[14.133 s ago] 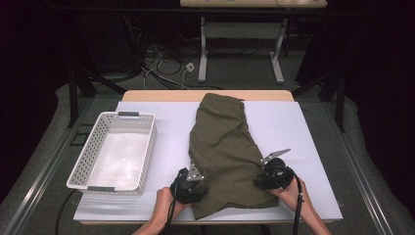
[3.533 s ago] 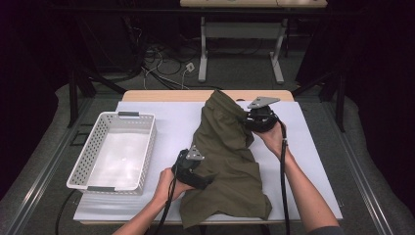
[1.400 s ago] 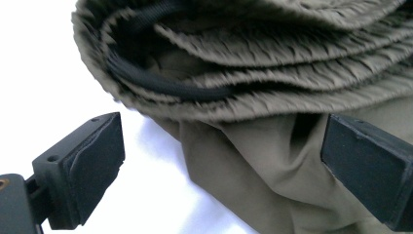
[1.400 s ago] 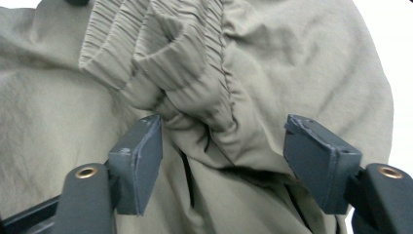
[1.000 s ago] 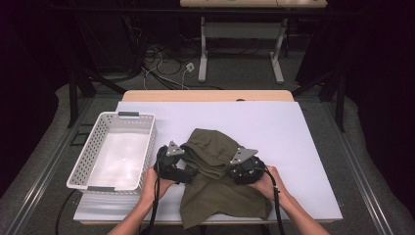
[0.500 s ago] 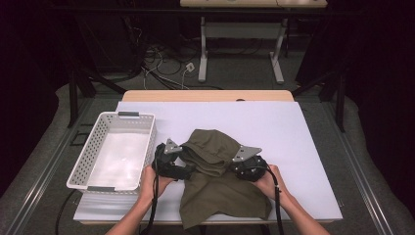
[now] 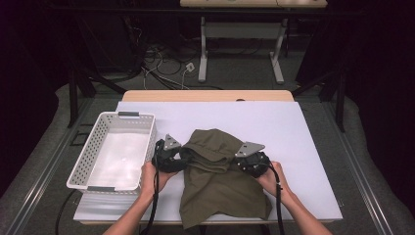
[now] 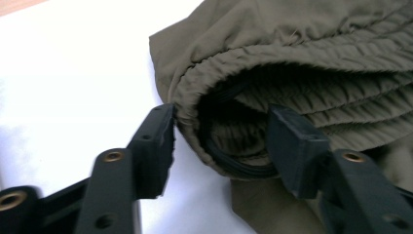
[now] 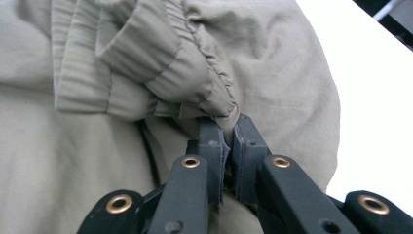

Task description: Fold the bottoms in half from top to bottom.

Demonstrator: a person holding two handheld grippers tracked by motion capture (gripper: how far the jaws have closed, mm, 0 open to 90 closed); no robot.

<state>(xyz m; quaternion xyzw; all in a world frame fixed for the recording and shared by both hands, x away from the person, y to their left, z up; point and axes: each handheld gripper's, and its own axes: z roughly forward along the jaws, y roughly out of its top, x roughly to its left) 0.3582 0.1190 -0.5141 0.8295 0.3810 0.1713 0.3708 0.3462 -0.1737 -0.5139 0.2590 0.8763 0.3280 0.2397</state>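
Dark room w/ grey floor [image 7: 352, 147], cables [image 7: 161, 58]

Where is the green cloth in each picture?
High view: the green cloth lies on the white table, low in the middle, between both hands.
Left gripper view: it fills the upper right, its bunched edge between the left claw tips.
Right gripper view: it covers the left and middle; the right claw pinches a fold.
Shared landmark: the ribbed, gathered edge.

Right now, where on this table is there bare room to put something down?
The white mat is bare behind the olive garment up to the wooden edge, and right of it. The white basket holds nothing. It is crowded at the near middle, where the left gripper and right gripper flank the garment.
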